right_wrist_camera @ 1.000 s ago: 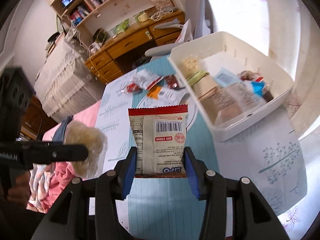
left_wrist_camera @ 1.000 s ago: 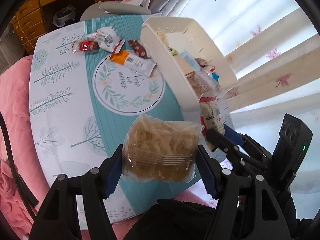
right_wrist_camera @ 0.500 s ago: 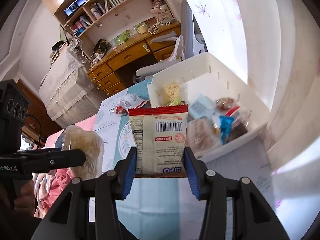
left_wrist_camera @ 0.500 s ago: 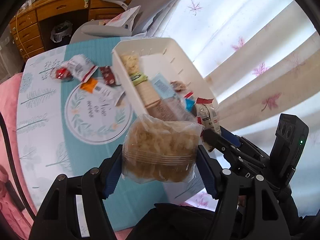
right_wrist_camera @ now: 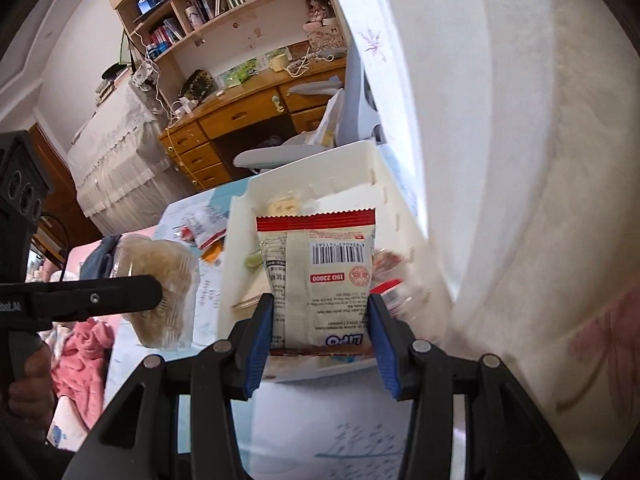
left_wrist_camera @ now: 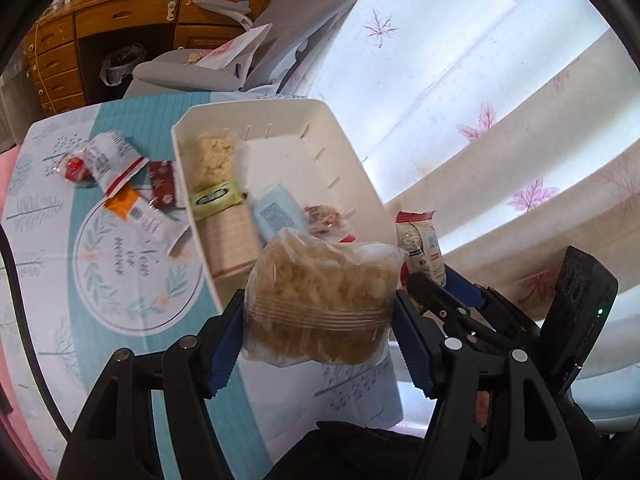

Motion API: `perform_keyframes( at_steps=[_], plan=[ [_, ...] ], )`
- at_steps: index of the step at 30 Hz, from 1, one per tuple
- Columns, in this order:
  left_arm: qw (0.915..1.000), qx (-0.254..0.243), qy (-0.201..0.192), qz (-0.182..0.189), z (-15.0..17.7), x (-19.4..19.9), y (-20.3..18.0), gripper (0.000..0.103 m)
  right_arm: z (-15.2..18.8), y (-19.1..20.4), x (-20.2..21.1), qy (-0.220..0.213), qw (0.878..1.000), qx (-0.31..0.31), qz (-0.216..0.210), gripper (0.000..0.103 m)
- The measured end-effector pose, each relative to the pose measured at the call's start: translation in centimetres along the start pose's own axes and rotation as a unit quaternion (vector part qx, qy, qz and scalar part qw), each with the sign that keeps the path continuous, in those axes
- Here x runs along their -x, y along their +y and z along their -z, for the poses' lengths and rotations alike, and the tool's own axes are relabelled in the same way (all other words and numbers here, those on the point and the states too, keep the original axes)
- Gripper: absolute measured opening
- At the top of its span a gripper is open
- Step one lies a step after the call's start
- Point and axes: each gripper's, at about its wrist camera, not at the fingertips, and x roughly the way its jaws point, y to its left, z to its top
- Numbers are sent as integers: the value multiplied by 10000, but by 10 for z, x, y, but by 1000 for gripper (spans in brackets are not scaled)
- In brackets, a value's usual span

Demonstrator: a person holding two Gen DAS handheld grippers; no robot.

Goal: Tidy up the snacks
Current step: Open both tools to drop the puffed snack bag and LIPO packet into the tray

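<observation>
My left gripper [left_wrist_camera: 320,344] is shut on a clear bag of pale crisps [left_wrist_camera: 320,300], held above the near end of the white basket [left_wrist_camera: 352,168]. My right gripper [right_wrist_camera: 322,328] is shut on a cream packet with a red top and a barcode [right_wrist_camera: 320,276], held over the basket's near end [right_wrist_camera: 304,192]. The basket holds several snacks: a green bar [left_wrist_camera: 216,196], crackers [left_wrist_camera: 232,236] and a blue packet [left_wrist_camera: 276,212]. The right gripper with its packet [left_wrist_camera: 420,244] shows at the right of the left wrist view. The left gripper's bag [right_wrist_camera: 160,284] shows at the left of the right wrist view.
Several loose snacks lie on the teal patterned tablecloth [left_wrist_camera: 120,280] left of the basket: a red sweet [left_wrist_camera: 74,168], a white packet [left_wrist_camera: 112,160], a dark red bar [left_wrist_camera: 162,180], an orange-ended packet [left_wrist_camera: 132,208]. A curtain [left_wrist_camera: 480,100] hangs right of the table. A grey chair [left_wrist_camera: 192,72] and wooden desk stand beyond.
Both grippers have moved right and forward with their snacks, from over the tablecloth to the near end of the basket. The basket now fills more of both views.
</observation>
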Motion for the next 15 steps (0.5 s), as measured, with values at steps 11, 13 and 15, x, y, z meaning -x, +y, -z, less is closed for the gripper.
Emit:
perform_keyframes(
  at_steps=[11, 13, 15],
  plan=[
    [9995, 270, -132, -42, -14, -18, -5, 97, -8, -16, -17, 228, 9996, 12, 157, 56],
    [9993, 355, -144, -33, -13, -17, 0, 97, -7, -17, -18, 271, 9995, -35, 146, 57],
    [9989, 435, -150, -28, -11, -16, 5, 97, -5, -17, -17, 297, 9994, -79, 167, 58]
  ],
)
